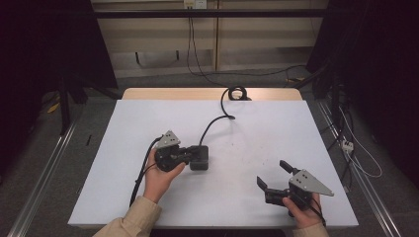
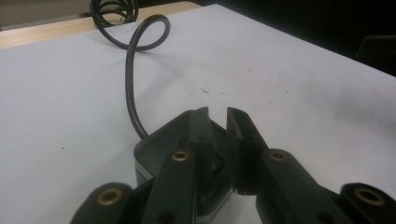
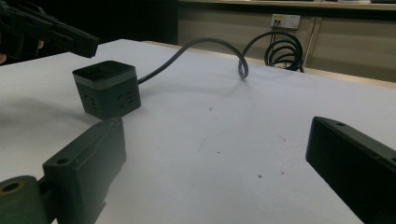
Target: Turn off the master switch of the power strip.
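A black cube-shaped power socket (image 1: 201,160) sits on the white table (image 1: 123,148) left of centre, its black cable (image 1: 216,122) running back to a coil (image 1: 237,92) at the far edge. My left gripper (image 1: 191,154) reaches over the cube's top from the left. In the left gripper view its jaws (image 2: 217,116) stand a narrow gap apart above the cube (image 2: 149,154), gripping nothing. In the right gripper view the left gripper (image 3: 74,41) hovers just over the cube (image 3: 105,88). My right gripper (image 1: 272,173) rests near the front right with jaws wide apart (image 3: 215,135) and empty.
The cable (image 3: 205,44) loops up off the table between cube and coil (image 3: 282,49). A wooden strip (image 1: 207,94) borders the far edge. Metal rails and loose wires (image 1: 348,143) run along the floor on both sides. A wall socket (image 3: 285,21) sits behind.
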`<state>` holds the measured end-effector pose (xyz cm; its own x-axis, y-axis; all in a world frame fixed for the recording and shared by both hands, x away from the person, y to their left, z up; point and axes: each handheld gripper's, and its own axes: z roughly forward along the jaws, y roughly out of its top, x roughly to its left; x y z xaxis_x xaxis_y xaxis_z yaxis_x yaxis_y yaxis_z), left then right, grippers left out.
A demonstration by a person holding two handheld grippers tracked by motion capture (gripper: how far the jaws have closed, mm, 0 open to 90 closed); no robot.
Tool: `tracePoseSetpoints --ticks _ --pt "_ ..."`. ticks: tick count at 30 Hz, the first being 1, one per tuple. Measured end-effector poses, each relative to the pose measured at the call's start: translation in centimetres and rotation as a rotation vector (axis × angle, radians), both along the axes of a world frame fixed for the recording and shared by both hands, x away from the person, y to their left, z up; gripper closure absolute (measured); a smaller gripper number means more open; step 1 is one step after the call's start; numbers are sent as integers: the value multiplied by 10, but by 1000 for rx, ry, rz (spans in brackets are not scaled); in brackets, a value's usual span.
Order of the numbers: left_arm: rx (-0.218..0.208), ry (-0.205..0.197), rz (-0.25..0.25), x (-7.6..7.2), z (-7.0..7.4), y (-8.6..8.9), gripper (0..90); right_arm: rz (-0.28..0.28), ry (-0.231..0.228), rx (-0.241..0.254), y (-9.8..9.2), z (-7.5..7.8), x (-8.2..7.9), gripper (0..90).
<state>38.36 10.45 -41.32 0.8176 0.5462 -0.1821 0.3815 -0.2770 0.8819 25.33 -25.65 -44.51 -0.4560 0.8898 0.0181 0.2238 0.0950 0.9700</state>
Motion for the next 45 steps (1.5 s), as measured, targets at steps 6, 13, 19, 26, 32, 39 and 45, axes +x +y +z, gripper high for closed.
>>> tracePoseSetpoints --ticks 6,13,19,26,32,39,45 --pt "-5 24 -1 -1 4 2 696 6 0 -1 1 0 1 47" --pt "-20 36 -13 -3 6 5 540 10 3 -3 2 0 1 47" --pt "-32 18 -10 -6 10 11 444 12 1 -6 3 0 1 47" --pt "-71 29 -12 -10 14 23 347 12 0 -8 4 0 2 47" --pt "-87 16 -17 -13 17 31 299 12 2 -5 3 1 1 47" --pt "-87 18 -9 -15 17 42 269 9 1 -6 2 1 1 47" --pt "-83 15 -23 -17 15 51 236 11 4 -5 2 0 1 47"
